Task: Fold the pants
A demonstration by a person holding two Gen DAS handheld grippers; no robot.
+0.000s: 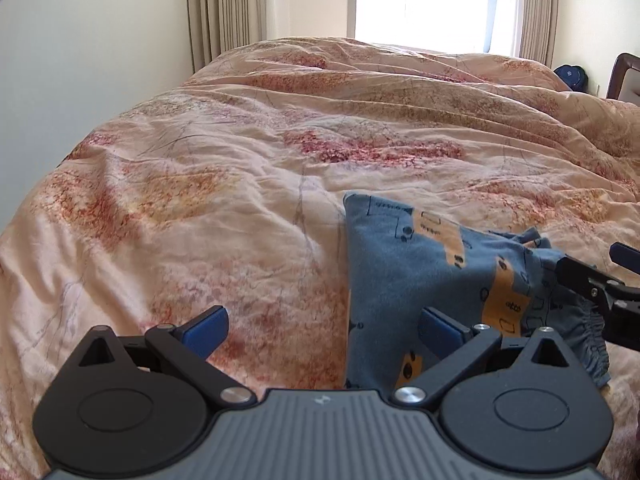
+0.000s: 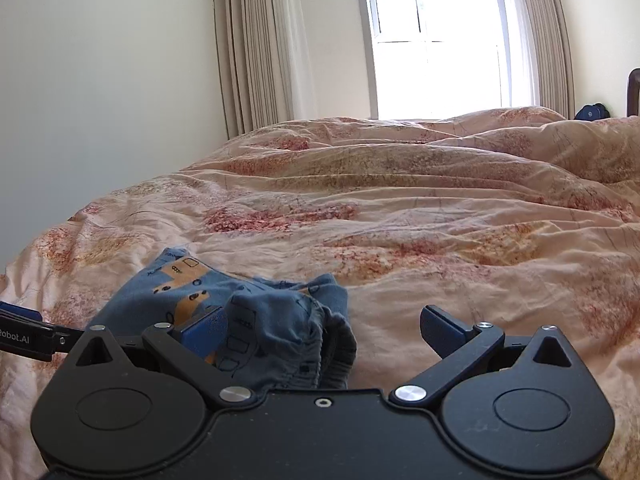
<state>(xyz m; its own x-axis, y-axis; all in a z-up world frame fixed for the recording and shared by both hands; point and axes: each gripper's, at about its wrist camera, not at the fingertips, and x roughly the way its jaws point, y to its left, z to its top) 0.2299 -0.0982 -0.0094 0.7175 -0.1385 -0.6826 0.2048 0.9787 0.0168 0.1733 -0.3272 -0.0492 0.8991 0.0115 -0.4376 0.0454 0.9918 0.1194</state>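
Small blue pants (image 1: 420,272) with orange vehicle prints lie on the bed, folded into a compact bundle; the gathered waistband is bunched at the near right. My left gripper (image 1: 322,330) is open, its right finger over the pants' left part, its left finger over bare duvet. In the right wrist view the pants (image 2: 256,312) lie rumpled at the near left. My right gripper (image 2: 324,332) is open, its left finger over the bunched waistband, its right finger over duvet. The right gripper's fingers also show in the left wrist view (image 1: 592,280) at the pants' right edge.
A wrinkled peach floral duvet (image 1: 280,140) covers the whole bed. A white wall is on the left, curtains and a bright window (image 2: 436,48) behind the bed. A dark blue bag (image 1: 570,76) and a wooden headboard (image 1: 620,76) are at the far right.
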